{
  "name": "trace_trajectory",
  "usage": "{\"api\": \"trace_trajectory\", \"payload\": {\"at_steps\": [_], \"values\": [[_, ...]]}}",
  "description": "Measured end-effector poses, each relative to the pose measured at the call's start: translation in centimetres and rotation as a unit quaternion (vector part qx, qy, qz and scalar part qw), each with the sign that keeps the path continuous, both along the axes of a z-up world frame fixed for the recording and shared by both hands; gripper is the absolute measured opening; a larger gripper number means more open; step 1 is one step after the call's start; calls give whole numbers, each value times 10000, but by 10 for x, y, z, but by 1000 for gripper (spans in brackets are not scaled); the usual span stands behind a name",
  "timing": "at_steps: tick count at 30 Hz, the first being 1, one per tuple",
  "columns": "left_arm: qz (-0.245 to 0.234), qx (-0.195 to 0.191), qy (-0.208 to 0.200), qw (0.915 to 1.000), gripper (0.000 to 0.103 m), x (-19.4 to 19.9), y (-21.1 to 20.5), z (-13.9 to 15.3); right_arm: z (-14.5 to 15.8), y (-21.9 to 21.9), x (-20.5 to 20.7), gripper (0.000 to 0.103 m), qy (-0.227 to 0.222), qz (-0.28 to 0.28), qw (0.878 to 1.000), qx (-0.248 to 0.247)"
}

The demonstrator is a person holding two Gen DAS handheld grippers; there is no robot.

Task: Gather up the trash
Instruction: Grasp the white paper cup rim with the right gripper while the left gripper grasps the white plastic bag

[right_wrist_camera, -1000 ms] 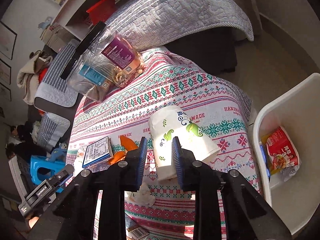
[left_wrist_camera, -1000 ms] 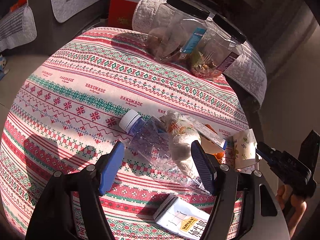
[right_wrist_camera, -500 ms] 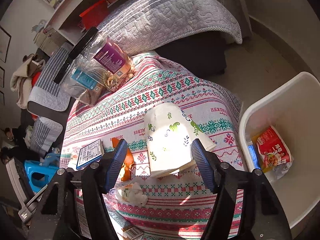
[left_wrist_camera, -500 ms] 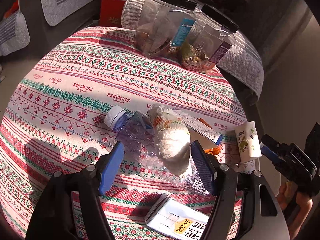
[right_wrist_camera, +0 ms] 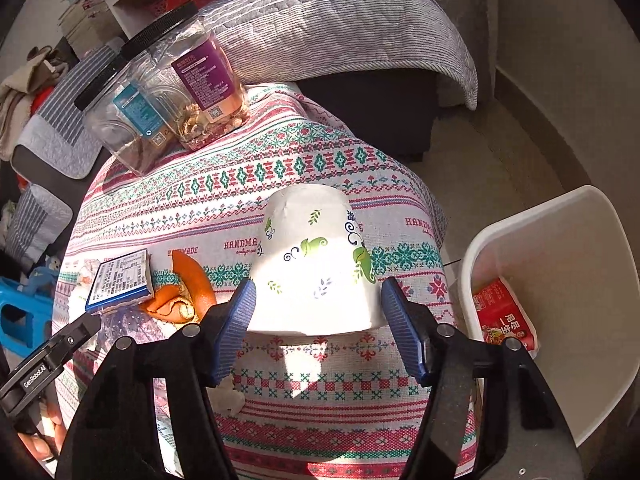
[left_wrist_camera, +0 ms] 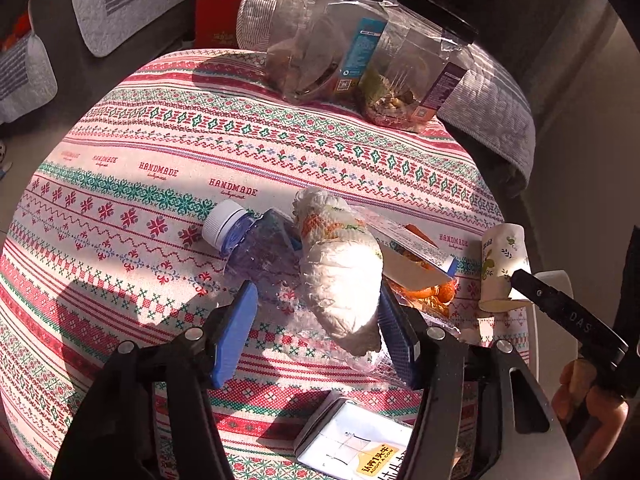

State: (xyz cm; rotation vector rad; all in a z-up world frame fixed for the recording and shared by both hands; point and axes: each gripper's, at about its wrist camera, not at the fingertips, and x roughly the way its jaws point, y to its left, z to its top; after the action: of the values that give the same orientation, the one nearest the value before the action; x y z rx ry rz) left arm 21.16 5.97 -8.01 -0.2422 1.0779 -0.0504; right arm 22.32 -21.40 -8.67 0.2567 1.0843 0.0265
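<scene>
A crumpled white tissue wad (left_wrist_camera: 340, 272) lies on a clear plastic bottle (left_wrist_camera: 256, 248) with a white cap on the patterned tablecloth. My left gripper (left_wrist_camera: 316, 332) is open, its blue pads on either side of the wad and bottle. A white paper cup with leaf prints (right_wrist_camera: 316, 264) lies upside down on the table; it also shows in the left wrist view (left_wrist_camera: 500, 268). My right gripper (right_wrist_camera: 320, 328) is open around the cup's wide rim. A white trash bin (right_wrist_camera: 560, 264) stands at the right, with a red wrapper (right_wrist_camera: 504, 316) inside.
Orange peel (right_wrist_camera: 188, 292) and a small blue-edged carton (right_wrist_camera: 120, 280) lie left of the cup. Two clear jars with black lids (left_wrist_camera: 360, 52) stand at the table's far edge. A white box (left_wrist_camera: 356, 444) lies near the front edge. Cushioned seats surround the table.
My right gripper has opened from nearly shut beside the cup to wide around its rim. The left gripper has moved closer over the tissue and bottle, still open.
</scene>
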Motion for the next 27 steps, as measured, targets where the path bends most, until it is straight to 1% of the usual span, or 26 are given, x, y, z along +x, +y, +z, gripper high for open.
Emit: {"api": "trace_trajectory", "payload": {"at_steps": [1, 2, 3, 5, 7, 10, 11, 13, 14, 16, 18, 19, 20, 21, 22, 23, 24, 25, 26, 27], "values": [[-3, -4, -1, 10000, 46, 0, 1, 0, 0, 1, 0, 60, -5, 18, 10000, -24], [-15, -57, -28, 10000, 39, -1, 2, 1, 1, 1, -1, 56, -17, 33, 10000, -37], [-10, -78, -46, 10000, 35, -1, 2, 2, 2, 1, -1, 50, -45, 50, 10000, -24], [3, -33, -69, 10000, 12, -2, 2, 4, 4, 1, -2, 42, -71, 87, 9999, 40], [-6, -82, -61, 9999, 9, -2, 3, 3, 4, 1, -1, 38, -55, 122, 9999, 92], [35, -206, -61, 9998, 6, -3, 6, 3, 5, 0, -2, 37, -61, 119, 9996, 236], [55, -265, -64, 9996, 6, -4, 8, 4, 6, -2, -2, 39, -77, 110, 9995, 303], [84, -345, -106, 9993, 5, -6, 11, 7, 7, -7, -3, 53, -49, 9, 9986, 522], [90, -401, -125, 9991, 5, -7, 12, 9, 8, -10, -4, 62, -53, -35, 9979, 647], [93, -510, -154, 9985, 4, -10, 14, 13, 11, -12, -5, 66, -60, -33, 9973, 735], [107, -593, -199, 9980, 4, -13, 16, 17, 16, -8, -7, 73, -56, 179, 9980, 610], [125, -641, -222, 9976, 4, -15, 17, 20, 19, -3, -8, 75, -78, 346, 9985, 422], [147, -695, -244, 9972, 4, -17, 18, 22, 24, 4, -12, 74, -153, 543, 9983, 116], [164, -744, -268, 9967, 4, -19, 19, 24, 29, 15, -17, 75, -318, 820, 9952, -437], [182, -784, -291, 9963, 4, -22, 20, 26, 32, 28, -24, 74, -515, 1091, 9862, -1137], [210, -815, -304, 9960, 4, -23, 21, 27, 30, 42, -30, 74, -720, 1369, 9680, -1978], [224, -849, -309, 9957, 4, -25, 22, 28, 25, 53, -35, 74, -843, 1598, 9474, -2643], [230, -886, -311, 9953, 4, -27, 23, 29, 18, 59, -37, 72, -828, 1770, 9339, -2995], [228, -904, -314, 9952, 4, -27, 23, 30, 12, 61, -36, 63, -731, 1853, 9310, -3059], [221, -909, -322, 9951, 4, -28, 22, 31, 7, 62, -34, 57, -617, 1891, 9330, -2998]]}}
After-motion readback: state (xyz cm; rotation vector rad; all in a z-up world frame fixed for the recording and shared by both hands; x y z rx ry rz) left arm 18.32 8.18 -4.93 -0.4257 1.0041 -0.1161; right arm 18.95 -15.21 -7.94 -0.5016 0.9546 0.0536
